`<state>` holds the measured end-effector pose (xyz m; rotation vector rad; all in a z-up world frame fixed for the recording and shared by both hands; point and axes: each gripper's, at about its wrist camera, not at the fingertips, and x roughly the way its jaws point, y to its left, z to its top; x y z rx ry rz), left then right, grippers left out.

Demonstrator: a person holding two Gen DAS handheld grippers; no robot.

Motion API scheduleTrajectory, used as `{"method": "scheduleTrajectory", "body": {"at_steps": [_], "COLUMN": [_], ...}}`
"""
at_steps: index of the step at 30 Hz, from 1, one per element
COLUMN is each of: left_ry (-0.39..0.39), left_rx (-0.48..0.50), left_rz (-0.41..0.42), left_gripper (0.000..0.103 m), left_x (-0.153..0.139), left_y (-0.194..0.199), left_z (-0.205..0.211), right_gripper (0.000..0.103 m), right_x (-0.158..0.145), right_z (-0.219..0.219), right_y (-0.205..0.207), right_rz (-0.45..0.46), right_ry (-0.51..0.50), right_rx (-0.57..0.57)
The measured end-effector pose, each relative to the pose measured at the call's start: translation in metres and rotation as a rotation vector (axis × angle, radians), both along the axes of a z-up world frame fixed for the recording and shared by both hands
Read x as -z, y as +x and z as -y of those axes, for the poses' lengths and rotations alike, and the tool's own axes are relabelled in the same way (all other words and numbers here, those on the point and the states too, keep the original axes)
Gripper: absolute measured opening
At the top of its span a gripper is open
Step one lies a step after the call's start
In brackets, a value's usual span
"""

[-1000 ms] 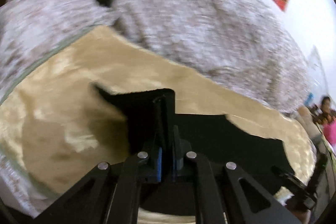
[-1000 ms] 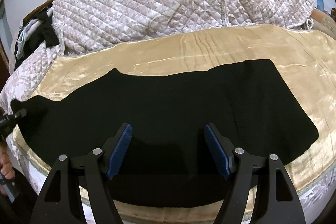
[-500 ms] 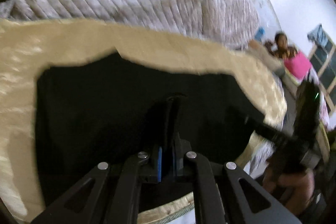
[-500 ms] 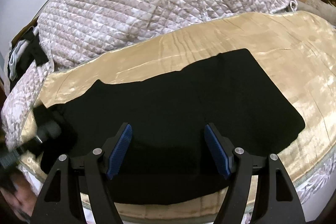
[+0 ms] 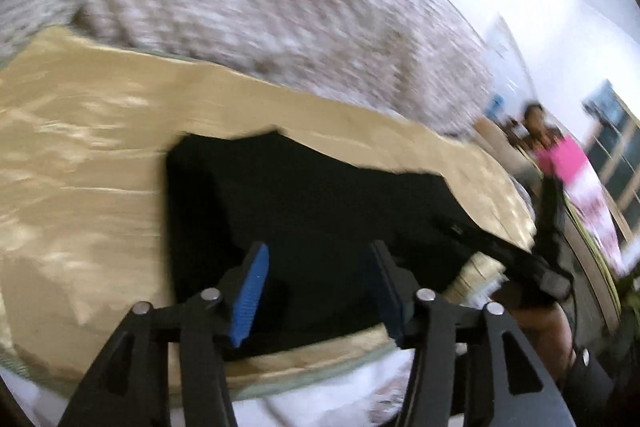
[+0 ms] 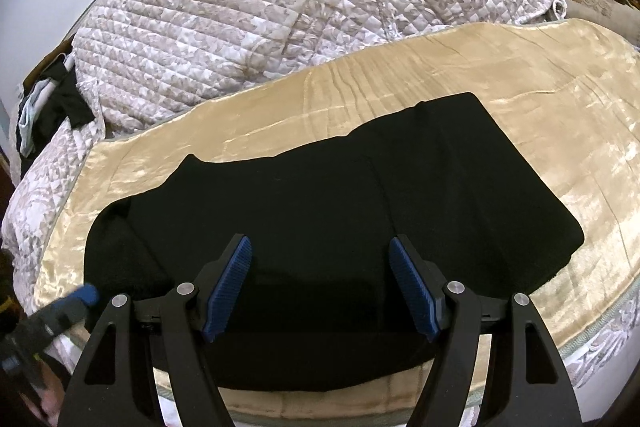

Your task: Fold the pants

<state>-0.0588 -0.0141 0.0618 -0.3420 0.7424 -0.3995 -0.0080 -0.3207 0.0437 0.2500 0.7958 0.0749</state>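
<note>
Between folds, both the left gripper point(image 5: 316, 291) and right gripper point(image 6: 320, 283) hover with jaws wide, empty, above the pants point(image 6: 320, 195); next needs regrasping an end.

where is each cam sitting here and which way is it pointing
Left wrist: rides the left gripper, looking forward and rightward over the black pants on the gold blanket; its own open fingers and the right gripper at the right edge show.
Right wrist: rides the right gripper, facing across the pants toward the quilted comforter; its open fingers show, with the blurred left gripper at lower left.
Shared: pants, blanket, comforter.
</note>
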Motion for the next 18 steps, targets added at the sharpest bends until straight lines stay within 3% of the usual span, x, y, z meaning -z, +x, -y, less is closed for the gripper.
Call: {"method": "scheduleTrajectory", "body": {"at_steps": [6, 9, 11, 13, 18], "left_ry": [0.005, 0.003, -0.001, 0.020, -0.045], "left_rx": [-0.078, -0.027, 0.028, 0.059, 0.115], "left_rz": [-0.106, -0.132, -0.110, -0.071, 0.065], "left_gripper": [0.062, 0.060, 0.046, 0.046, 0.049], "left_x": [0.022, 0.028, 0.023, 0.010, -0.040], "left_y": [0.031, 0.048, 0.058, 0.067, 0.082], "left_z": [-0.008, 0.005, 0.018, 0.034, 0.048], "right_gripper": [0.072, 0.071, 0.072, 0.072, 0.072], "right_x": [0.000, -0.001, -0.001, -0.001, 0.000], "right_z": [-0.005, -0.008, -0.008, -0.008, -0.007], "right_y": [0.000, -0.001, -0.001, -0.001, -0.001], "right_rz": [0.002, 0.006, 0.008, 0.005, 0.005], "right_ry": [0.001, -0.001, -0.004, 0.001, 0.010], "right_rx": [-0.013, -0.022, -0.022, -0.017, -0.017]}}
